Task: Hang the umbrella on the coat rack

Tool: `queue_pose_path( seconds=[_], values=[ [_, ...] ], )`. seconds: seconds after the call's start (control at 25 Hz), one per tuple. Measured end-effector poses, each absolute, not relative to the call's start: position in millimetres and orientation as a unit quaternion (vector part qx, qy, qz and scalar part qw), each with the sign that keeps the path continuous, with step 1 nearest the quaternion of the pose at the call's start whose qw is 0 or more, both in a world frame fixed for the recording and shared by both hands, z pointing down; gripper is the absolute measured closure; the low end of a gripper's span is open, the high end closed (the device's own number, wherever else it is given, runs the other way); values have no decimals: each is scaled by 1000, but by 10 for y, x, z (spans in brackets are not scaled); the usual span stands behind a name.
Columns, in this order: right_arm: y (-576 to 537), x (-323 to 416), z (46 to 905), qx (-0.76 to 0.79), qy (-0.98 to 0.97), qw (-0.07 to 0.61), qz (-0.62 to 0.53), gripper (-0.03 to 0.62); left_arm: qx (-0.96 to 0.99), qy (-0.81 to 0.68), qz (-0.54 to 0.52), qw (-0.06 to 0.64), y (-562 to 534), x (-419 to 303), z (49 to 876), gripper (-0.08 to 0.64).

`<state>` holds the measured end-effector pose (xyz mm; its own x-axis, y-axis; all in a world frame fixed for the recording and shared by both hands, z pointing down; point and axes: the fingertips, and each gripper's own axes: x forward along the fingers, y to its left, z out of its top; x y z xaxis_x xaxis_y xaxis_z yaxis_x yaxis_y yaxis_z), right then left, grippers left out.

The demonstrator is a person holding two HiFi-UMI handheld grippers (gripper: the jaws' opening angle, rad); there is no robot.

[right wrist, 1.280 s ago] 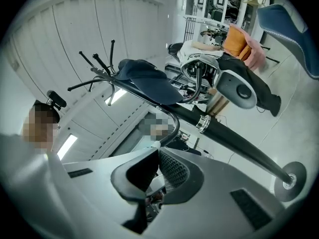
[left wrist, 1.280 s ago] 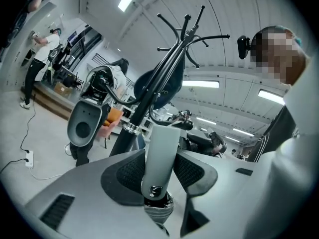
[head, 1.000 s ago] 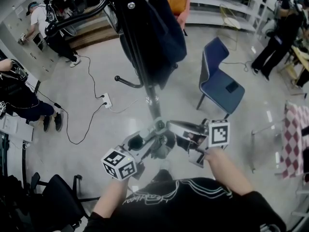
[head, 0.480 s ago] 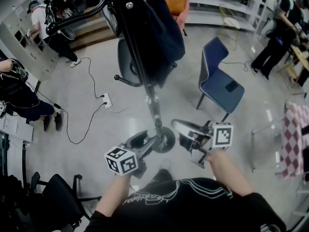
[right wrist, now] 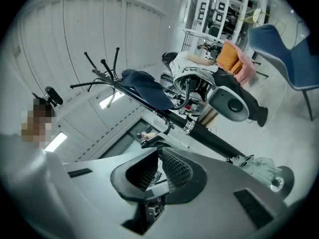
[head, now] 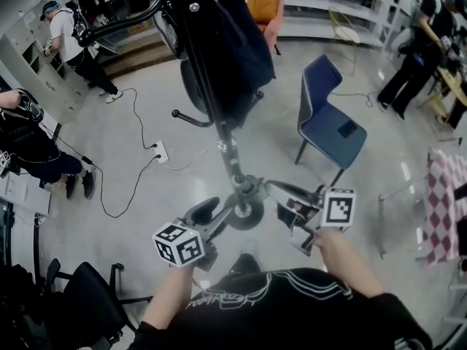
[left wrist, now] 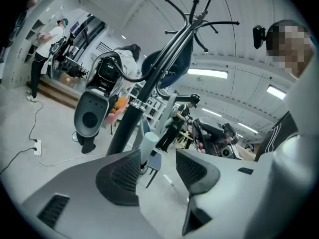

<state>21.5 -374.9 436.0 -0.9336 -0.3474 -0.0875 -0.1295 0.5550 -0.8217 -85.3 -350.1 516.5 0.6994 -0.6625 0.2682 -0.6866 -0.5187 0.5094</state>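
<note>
Left gripper (head: 219, 216): 2 jaws spread wide, nothing between the pads. It sits low beside the coat rack (head: 217, 115) pole, near the round base. Right gripper (head: 283, 195): jaws pressed together, empty, on the pole's opposite side at about the same height. Umbrella (head: 241, 46): dark navy, folded, hanging from the hooks at the rack's top and draped along the upper pole, well apart from both grippers. Rack stands on grey floor (head: 146, 188). Blue chair (head: 332, 126) to its right, white power strip (head: 160, 152) with cables to its left.
</note>
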Motion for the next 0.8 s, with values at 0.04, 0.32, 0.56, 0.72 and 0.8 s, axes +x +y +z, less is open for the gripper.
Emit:
queue_pose_path(
  seconds=[0.04, 0.32, 0.56, 0.72, 0.8],
  values=[
    [-3736, 247, 4348, -149, 877, 115, -442, 571, 872, -387, 22, 298, -3470, -830, 5132, 351],
    [-3533, 383, 4174, -170, 892, 110, -403, 571, 886, -359, -26, 291, -3234, -695, 4686, 408],
    [-3254, 397, 4044, -155, 900, 114, -390, 572, 903, -317, -58, 283, -2959, -609, 4301, 521],
    [-3043, 405, 3931, -143, 909, 113, -375, 572, 916, -300, -58, 259, -2749, -470, 4128, 552],
    [-2923, 428, 3908, -140, 910, 113, -374, 572, 922, -297, -56, 242, -2612, -395, 4023, 561]
  ],
)
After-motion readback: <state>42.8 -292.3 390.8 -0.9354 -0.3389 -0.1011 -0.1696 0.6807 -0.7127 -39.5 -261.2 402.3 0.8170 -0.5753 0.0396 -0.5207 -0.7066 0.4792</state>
